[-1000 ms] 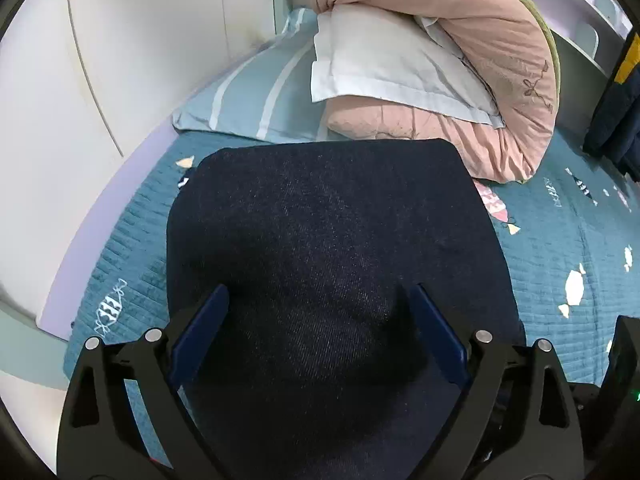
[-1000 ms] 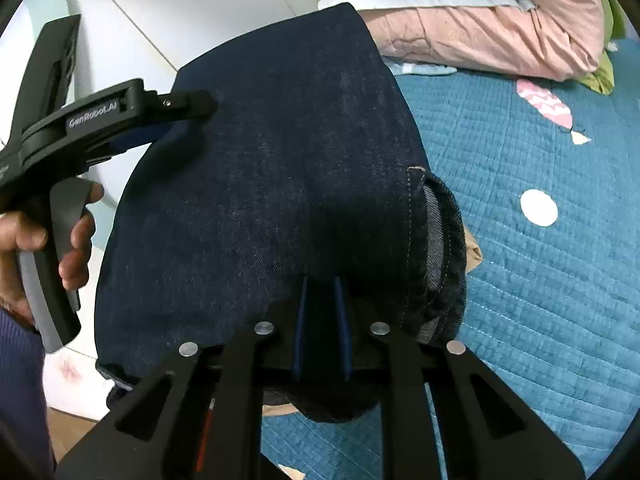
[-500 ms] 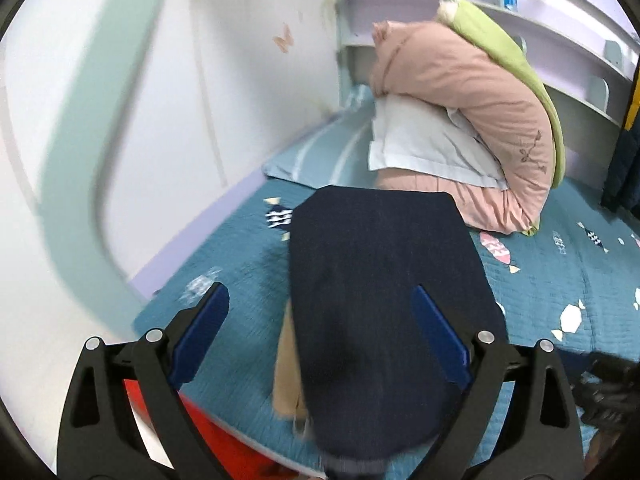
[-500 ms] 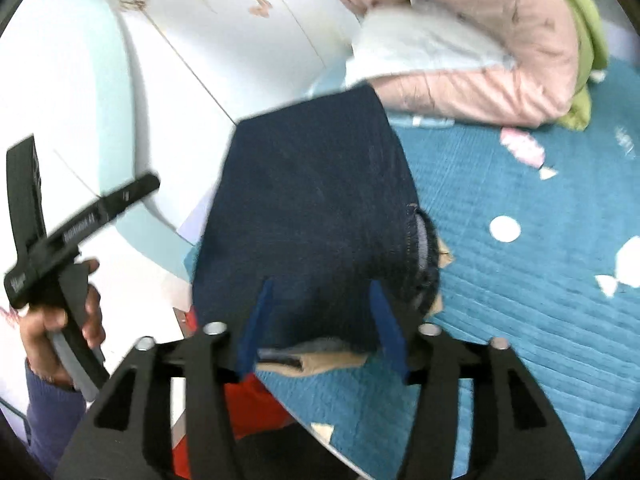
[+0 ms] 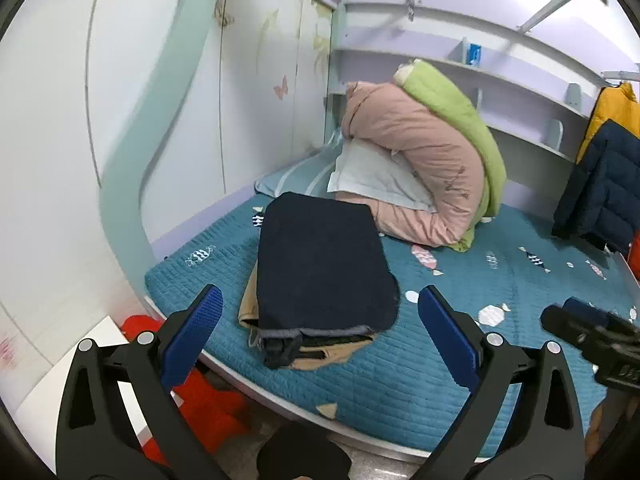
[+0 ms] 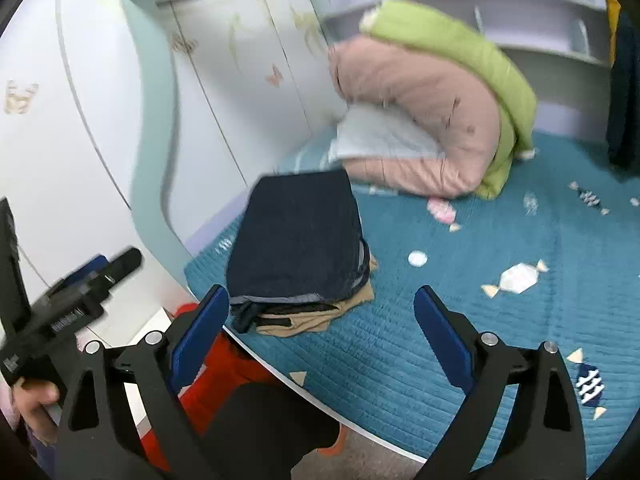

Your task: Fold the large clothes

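Folded dark blue jeans [image 5: 320,264] lie on top of a folded tan garment [image 5: 340,350] at the near left corner of the teal bed [image 5: 480,280]. The stack also shows in the right wrist view [image 6: 296,240]. My left gripper [image 5: 320,336] is open and empty, held back off the bed's near edge in front of the stack. My right gripper [image 6: 322,332] is open and empty, also back from the stack. The left gripper shows at the left of the right wrist view [image 6: 80,292].
A pink and green rolled duvet [image 5: 432,168] with a white pillow [image 5: 372,176] sits at the head of the bed. Wardrobe doors [image 5: 200,100] stand on the left. Jackets [image 5: 604,168] hang at the right. A red object [image 5: 200,396] lies below the bed edge.
The right gripper let go of the jeans and opened. Both grippers pulled back and up from the folded stack, which stays on the bed corner.
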The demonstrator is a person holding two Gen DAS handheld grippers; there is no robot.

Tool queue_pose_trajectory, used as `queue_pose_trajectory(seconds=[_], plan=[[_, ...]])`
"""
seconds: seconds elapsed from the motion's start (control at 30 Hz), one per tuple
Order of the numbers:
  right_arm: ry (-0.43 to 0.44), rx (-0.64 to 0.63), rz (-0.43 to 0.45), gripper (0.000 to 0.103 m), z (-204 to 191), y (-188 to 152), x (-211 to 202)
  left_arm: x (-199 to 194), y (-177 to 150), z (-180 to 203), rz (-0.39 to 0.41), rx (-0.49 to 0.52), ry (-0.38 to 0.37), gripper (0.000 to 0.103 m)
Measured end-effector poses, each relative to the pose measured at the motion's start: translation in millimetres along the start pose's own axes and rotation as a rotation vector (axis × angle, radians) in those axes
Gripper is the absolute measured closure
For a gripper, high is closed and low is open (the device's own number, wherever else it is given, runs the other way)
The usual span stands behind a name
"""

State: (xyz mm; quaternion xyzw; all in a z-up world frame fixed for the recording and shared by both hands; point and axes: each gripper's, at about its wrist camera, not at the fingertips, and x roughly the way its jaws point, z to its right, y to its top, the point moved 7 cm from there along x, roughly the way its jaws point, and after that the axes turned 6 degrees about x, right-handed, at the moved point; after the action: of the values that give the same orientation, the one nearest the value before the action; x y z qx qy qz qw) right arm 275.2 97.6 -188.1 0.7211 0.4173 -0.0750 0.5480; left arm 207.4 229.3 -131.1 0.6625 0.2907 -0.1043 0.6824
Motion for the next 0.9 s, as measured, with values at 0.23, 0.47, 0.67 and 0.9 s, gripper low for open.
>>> queue_pose_trajectory(seconds=[0.23, 0.47, 0.67, 0.9], plan=[[-0.078, -0.075, 0.137, 0.008, -18.1, -10.4, -83.1, -66.4, -6.9, 29.2, 0.056, 0.014, 0.002, 0.005], [-0.115, -0.133, 0.212, 0.008, -30.2, -17.3, -122.8, -106.4, -3.2, 55.6, 0.102, 0.064, -0.041, 0.005], [-0.120, -0.140, 0.250, 0.007, -30.6, -19.0, -145.9, -129.6, 1.7, 72.6, 0.140, 0.088, -0.056, 0.005], [-0.125, -0.144, 0.293, 0.007, -30.8, -19.1, -166.9, -145.9, 5.5, 79.6, 0.174, 0.082, -0.066, 0.005]])
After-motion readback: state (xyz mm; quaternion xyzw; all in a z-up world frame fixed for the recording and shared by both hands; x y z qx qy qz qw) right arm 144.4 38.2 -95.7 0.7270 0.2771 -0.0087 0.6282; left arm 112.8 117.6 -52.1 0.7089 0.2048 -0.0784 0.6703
